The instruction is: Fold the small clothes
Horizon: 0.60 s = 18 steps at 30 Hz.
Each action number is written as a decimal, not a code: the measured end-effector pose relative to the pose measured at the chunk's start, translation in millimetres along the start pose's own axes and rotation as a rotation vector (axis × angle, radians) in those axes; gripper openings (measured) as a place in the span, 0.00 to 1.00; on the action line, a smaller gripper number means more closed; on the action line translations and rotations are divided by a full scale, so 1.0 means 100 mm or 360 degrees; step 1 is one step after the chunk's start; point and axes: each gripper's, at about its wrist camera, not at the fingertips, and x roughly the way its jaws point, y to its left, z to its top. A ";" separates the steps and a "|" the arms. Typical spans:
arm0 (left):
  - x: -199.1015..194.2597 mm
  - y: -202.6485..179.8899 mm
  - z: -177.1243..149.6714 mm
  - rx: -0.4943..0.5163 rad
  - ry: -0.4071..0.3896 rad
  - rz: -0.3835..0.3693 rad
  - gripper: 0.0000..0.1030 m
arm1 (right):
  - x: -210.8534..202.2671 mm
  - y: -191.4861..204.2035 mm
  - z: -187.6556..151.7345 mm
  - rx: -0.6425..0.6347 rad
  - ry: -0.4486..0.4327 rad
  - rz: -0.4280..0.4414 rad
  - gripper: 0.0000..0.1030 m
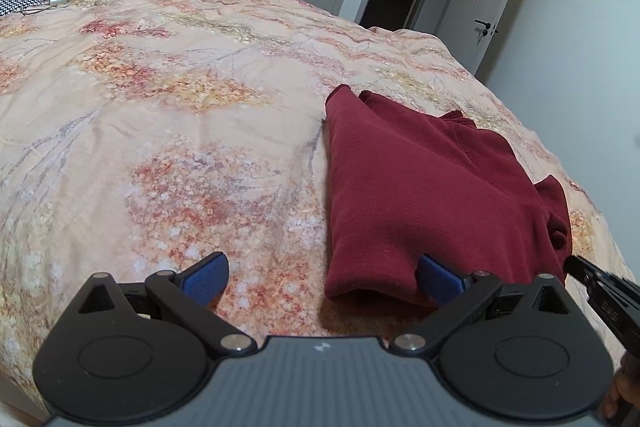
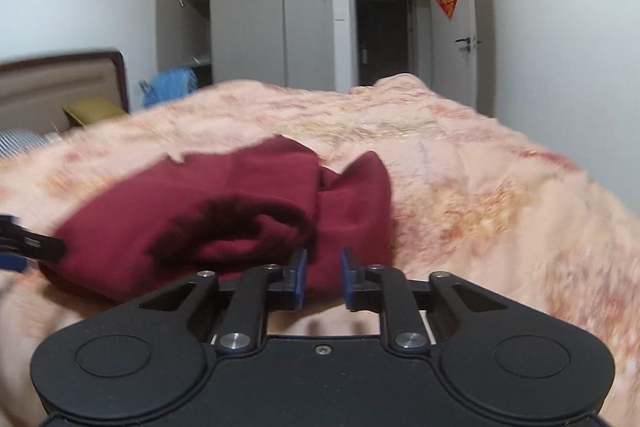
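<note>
Maroon knit garment (image 1: 416,195) folded, rumpled on floral quilt (image 1: 160,131). Left gripper (image 1: 322,279) fingers spread wide; right gripper (image 2: 323,279) fingers narrowly parted.

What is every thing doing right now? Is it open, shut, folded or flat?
Red top: partly folded, lying on the bed.
Left claw: open wide, at the top's near edge.
Right claw: narrowly open, red cloth between its pads, grip unclear.
Bedspread: spread out, a bit wrinkled.
Wardrobe door: open.
Room door: open.
</note>
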 end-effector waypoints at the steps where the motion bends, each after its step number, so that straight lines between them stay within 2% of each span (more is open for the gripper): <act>1: 0.00 0.00 0.00 -0.0001 -0.0003 0.0000 1.00 | -0.06 0.01 0.00 0.0017 -0.0012 0.0043 0.26; 2: -0.01 0.01 0.00 -0.0009 -0.0013 -0.0002 1.00 | -0.11 0.03 -0.01 0.0037 -0.0017 0.0098 0.34; 3: -0.02 0.01 0.00 -0.0022 -0.0027 -0.0006 1.00 | -0.14 0.06 -0.01 0.0069 -0.0008 0.0173 0.39; 5: -0.05 0.02 0.00 -0.0061 -0.0055 -0.0017 1.00 | -0.16 0.10 -0.03 0.0168 0.0038 0.0378 0.53; 8: -0.08 0.05 0.00 -0.0112 -0.0084 -0.0027 1.00 | -0.09 0.19 -0.08 0.0325 0.0109 0.0622 0.62; 12: -0.12 0.08 0.02 -0.0131 -0.0108 0.0000 1.00 | 0.11 0.31 -0.15 0.0470 0.0211 0.0674 0.62; 15: -0.14 0.12 0.03 -0.0151 -0.0118 0.0009 1.00 | 0.20 0.33 -0.15 0.0634 0.0207 0.0684 0.63; 18: -0.14 0.15 0.03 -0.0166 -0.0115 0.0024 1.00 | 0.20 0.35 -0.07 0.0673 0.0155 0.0672 0.63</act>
